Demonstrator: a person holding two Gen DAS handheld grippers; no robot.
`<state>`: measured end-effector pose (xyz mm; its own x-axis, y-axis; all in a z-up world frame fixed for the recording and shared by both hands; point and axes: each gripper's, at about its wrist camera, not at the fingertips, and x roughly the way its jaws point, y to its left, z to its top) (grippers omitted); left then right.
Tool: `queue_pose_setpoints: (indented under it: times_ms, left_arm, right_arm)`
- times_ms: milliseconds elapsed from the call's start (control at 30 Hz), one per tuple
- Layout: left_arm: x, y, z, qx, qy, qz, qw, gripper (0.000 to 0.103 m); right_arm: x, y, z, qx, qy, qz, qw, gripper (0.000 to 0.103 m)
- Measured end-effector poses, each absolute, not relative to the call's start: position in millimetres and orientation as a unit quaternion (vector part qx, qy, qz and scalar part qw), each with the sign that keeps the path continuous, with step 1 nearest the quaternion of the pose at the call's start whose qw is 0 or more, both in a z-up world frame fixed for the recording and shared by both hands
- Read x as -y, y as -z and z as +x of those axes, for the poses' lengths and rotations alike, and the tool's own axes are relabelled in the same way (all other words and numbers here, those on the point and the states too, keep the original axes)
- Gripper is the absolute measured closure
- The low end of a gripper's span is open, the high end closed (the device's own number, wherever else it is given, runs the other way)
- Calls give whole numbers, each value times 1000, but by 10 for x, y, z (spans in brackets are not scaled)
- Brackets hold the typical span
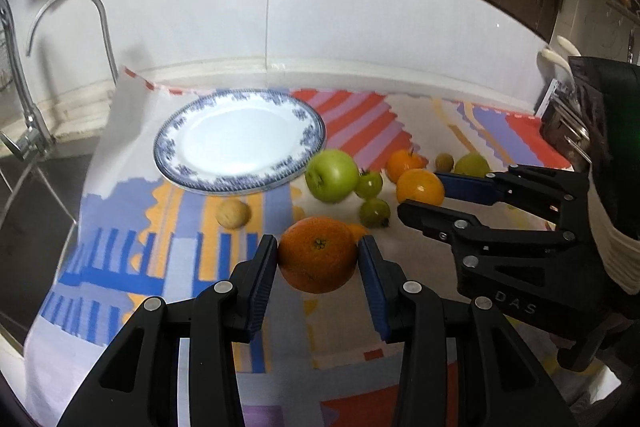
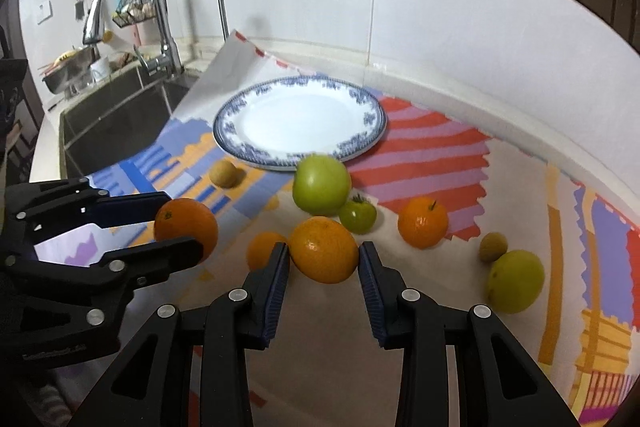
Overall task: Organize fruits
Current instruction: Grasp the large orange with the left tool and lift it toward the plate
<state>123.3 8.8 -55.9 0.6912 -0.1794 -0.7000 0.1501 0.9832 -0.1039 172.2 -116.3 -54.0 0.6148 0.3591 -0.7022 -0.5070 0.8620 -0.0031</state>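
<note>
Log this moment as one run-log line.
left gripper: shut on large round orange | right gripper: around second round orange, grip unclear | blue-rimmed white plate: no fruit

Even indoor lighting, strong fisheye distortion.
We see glare on the plate (image 1: 240, 135), soft shadows under the fruit, slight blur throughout, and dark, curved edges.

Patterned cloth (image 1: 192, 227), plate (image 1: 240, 171), scattered fruit (image 1: 332, 175)
</note>
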Motion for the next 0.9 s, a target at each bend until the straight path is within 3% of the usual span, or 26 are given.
queue_pose_setpoints:
  times_ms: [467,900]
  left_arm:
    - [-314,104,1481,-319,69,1,945,62]
    - [-608,-103,2265,-313,55,11,948,62]
  right_arm:
    - [1008,51,1842,-309,-241,-101,915,67]
    - [717,-74,2722,-349,-259,-69,898,67]
